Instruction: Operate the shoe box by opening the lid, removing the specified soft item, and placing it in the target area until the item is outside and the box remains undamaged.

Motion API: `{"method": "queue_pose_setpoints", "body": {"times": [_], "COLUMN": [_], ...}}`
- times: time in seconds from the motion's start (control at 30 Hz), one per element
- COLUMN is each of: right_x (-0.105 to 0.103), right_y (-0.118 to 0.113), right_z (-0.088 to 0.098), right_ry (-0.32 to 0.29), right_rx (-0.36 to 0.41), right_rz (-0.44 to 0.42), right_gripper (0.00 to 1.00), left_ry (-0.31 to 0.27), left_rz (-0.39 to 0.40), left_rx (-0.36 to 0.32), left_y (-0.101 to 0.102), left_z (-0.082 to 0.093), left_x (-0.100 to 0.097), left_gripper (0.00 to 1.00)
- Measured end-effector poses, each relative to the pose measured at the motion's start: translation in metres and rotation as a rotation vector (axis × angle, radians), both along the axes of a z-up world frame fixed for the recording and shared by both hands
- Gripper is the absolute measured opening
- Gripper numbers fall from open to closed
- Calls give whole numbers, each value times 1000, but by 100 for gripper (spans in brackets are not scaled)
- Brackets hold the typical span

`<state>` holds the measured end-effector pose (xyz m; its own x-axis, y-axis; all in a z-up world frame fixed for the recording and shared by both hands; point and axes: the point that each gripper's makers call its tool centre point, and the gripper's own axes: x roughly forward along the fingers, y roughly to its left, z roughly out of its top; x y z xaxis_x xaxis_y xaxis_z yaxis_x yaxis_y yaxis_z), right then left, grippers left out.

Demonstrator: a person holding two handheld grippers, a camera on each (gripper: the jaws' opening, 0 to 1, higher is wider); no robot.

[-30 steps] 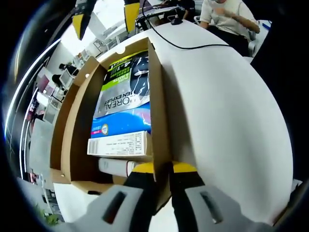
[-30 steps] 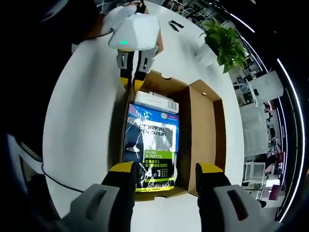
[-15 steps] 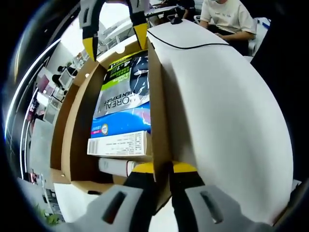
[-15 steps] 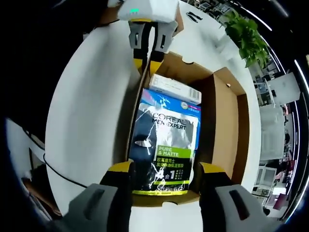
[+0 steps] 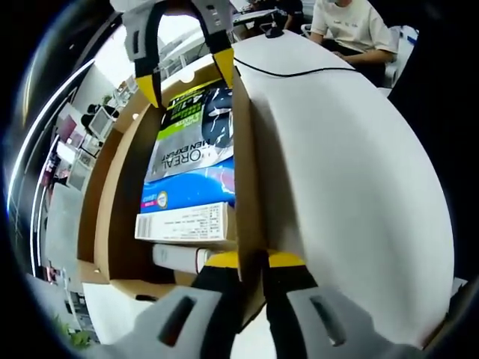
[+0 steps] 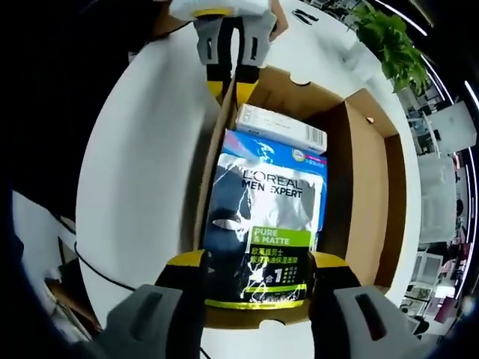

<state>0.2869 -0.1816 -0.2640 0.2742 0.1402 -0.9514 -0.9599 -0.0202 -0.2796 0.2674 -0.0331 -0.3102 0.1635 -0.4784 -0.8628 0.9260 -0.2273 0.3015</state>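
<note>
An open brown cardboard shoe box (image 5: 248, 179) (image 6: 367, 187) lies on a white table. Inside it lies a soft blue, black and green L'Oreal Men Expert pouch (image 5: 191, 149) (image 6: 262, 217), with a white carton (image 5: 183, 223) (image 6: 281, 129) at one end. My left gripper (image 5: 252, 262) is shut on the box's side wall; it appears at the far end of the right gripper view (image 6: 230, 78). My right gripper (image 6: 258, 262) is open, its yellow-tipped jaws straddling the pouch's green end. In the left gripper view it hangs over the box's far end (image 5: 187, 75).
The box's lid flap (image 6: 389, 157) stands open to one side. A black cable (image 5: 299, 71) runs across the white table (image 5: 352, 187). A person (image 5: 348, 26) sits at the table's far side. A green plant (image 6: 389, 45) stands beyond the box.
My right gripper has come down towards the pouch, which now looms larger between its open jaws. My left gripper keeps its hold on the box wall.
</note>
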Motion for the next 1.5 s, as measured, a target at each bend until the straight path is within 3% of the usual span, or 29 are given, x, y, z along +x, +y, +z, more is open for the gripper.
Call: {"method": "queue_pose_setpoints", "body": {"times": [0.27,0.33,0.47,0.57,0.7,0.73,0.8,0.83,0.9,1.27,1.5], "right_x": [6,8,15,8,10,5,7,3,2,13,11], "right_y": [3,2,-2,0,0,-2,-2,-3,-2,2,3], "right_z": [-14,-13,-5,-6,-6,-5,-1,-3,-10,-25,-23], "right_ry": [-15,-37,-140,-147,-122,-76,-47,12,64,78,15], "right_rx": [15,27,34,43,48,35,32,27,18,25,45], "right_rz": [-39,-57,-119,-104,-107,-108,-95,-107,-93,-107,-104], "right_gripper": [53,54,58,53,51,51,55,55,51,60,57], "left_ry": [-2,-3,0,0,5,4,5,5,5,6,4], "left_rz": [-5,-6,-7,-10,-11,-11,-5,-6,-8,-8,-13], "left_rx": [2,2,-3,-3,-6,-7,-7,-7,-7,-4,-2], "left_y": [1,1,1,1,1,0,0,0,0,-1,-1], "left_z": [0,1,2,2,2,2,2,2,1,0,-1], "left_x": [0,-3,-8,-12,-10,-9,-9,-9,-7,1,2], "left_gripper": [9,9,9,9,8,8,9,9,9,8,8]}}
